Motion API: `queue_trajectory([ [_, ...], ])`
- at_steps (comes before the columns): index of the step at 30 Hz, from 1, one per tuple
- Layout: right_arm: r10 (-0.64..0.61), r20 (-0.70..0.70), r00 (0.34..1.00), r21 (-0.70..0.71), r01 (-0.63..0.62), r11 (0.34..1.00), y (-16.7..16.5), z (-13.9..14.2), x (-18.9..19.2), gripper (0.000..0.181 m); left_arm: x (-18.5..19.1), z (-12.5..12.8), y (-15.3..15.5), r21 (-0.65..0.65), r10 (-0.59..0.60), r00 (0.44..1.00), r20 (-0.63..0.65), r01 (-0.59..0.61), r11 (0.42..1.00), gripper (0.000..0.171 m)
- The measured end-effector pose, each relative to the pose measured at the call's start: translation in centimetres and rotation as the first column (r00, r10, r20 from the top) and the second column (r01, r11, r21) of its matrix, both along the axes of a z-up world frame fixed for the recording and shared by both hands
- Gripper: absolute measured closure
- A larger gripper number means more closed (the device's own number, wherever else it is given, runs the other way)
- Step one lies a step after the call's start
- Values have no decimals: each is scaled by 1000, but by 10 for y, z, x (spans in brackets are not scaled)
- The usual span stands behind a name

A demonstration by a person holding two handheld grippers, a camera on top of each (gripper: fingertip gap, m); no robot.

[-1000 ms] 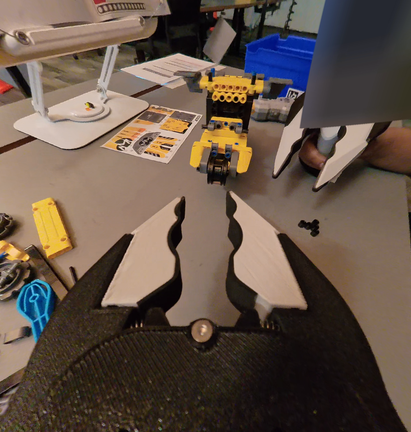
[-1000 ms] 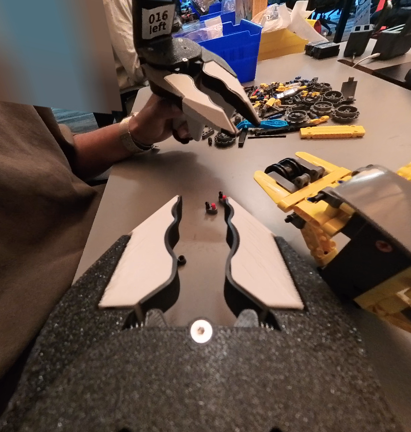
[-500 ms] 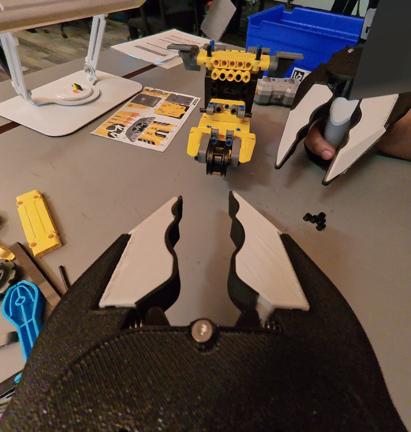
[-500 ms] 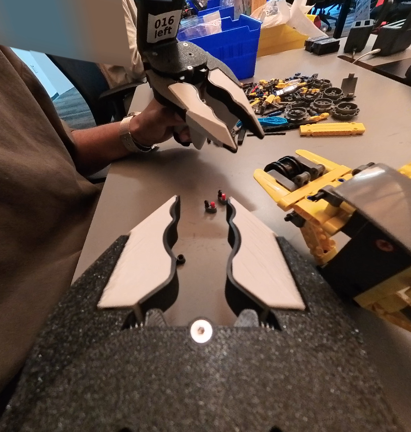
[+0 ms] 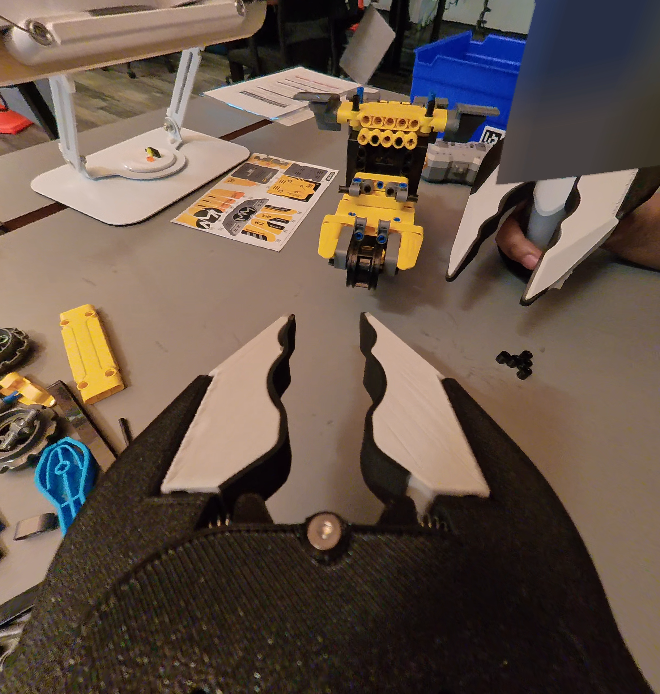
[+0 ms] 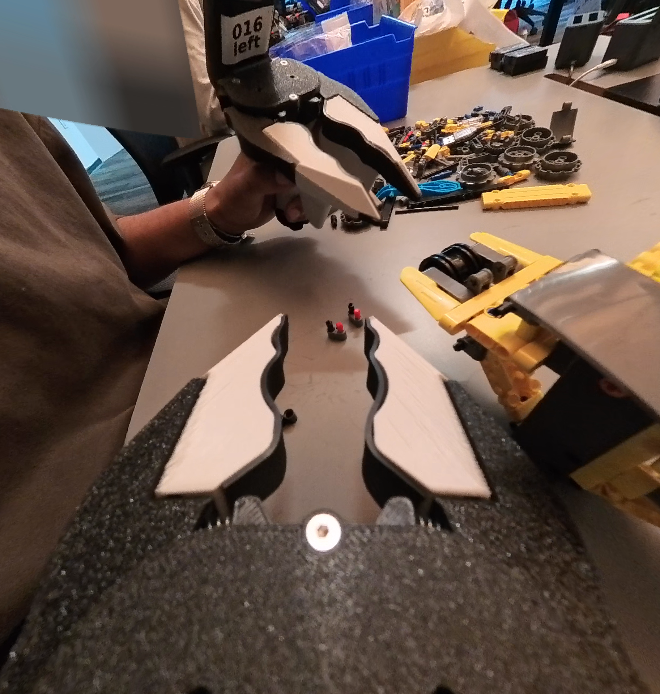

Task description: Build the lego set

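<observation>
My left fingers (image 5: 326, 319) hang apart, empty, before the yellow model (image 5: 373, 225); right fingers (image 6: 322, 319) apart over two small red-tipped pins (image 6: 345, 321), light and slippery-looking.

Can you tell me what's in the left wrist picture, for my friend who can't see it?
An open left gripper hovers empty over a grey table, pointing at a yellow and black toy brick vehicle. The right gripper, also open, is held by a hand to the right. Loose toy parts lie on the left, tiny black pins on the right.
</observation>
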State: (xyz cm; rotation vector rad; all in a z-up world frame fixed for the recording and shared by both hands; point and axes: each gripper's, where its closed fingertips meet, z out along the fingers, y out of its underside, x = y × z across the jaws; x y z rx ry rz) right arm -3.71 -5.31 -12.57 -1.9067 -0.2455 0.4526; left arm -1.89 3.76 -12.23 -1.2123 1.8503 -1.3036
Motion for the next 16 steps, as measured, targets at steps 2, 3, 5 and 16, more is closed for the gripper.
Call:
queue_trajectory([
  [2,0,3,1000,1,0,1000,0,0,0,141,0,2,4,-1,16,1000,7,-16,1000,148],
  [3,0,5,1000,2,0,1000,0,0,0,141,0,3,5,-5,21,1000,11,-21,1000,151],
  [5,0,12,1000,4,0,1000,0,0,-1,141,-1,5,8,-25,27,1000,14,-26,999,157],
  [16,-7,16,1000,3,7,1000,0,0,0,141,-3,12,8,-48,31,999,35,-30,998,154],
])
